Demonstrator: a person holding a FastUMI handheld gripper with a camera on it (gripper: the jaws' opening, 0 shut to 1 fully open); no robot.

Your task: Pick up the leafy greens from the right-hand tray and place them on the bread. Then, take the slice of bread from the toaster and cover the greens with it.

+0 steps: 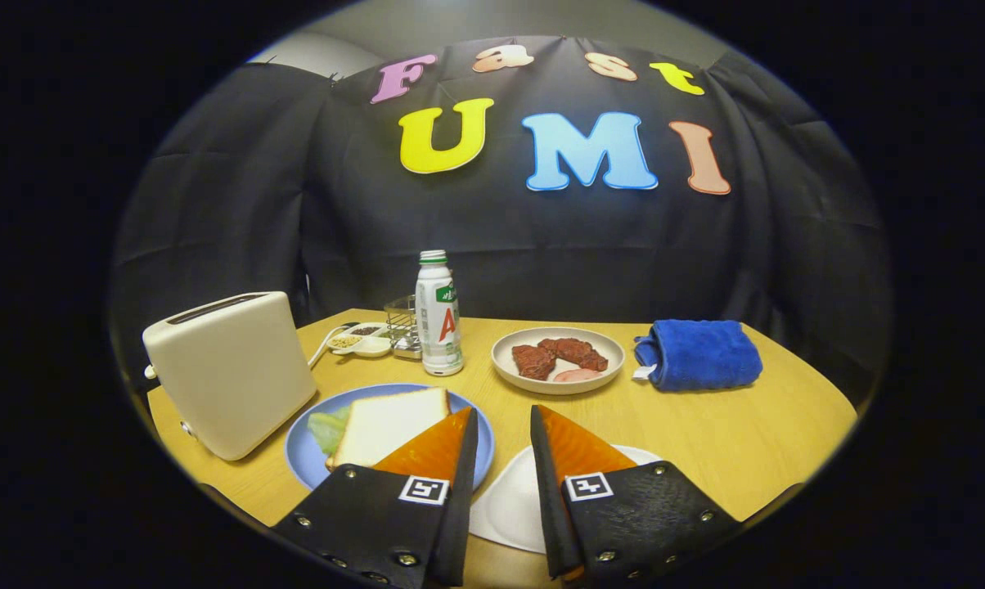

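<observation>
Your gripper [505, 425] hangs open, holding nothing; the left finger hides part of the white bread slice [386, 425]; pale green leafy greens [326, 429] barely peek out from under it on the round blue plate [304, 466].

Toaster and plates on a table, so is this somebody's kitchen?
More likely a pretend kitchen in a test booth. A toaster, a blue plate with bread and a plate of meat sit on a wooden table, but black cloth hangs behind. The open claw holds nothing.
</observation>
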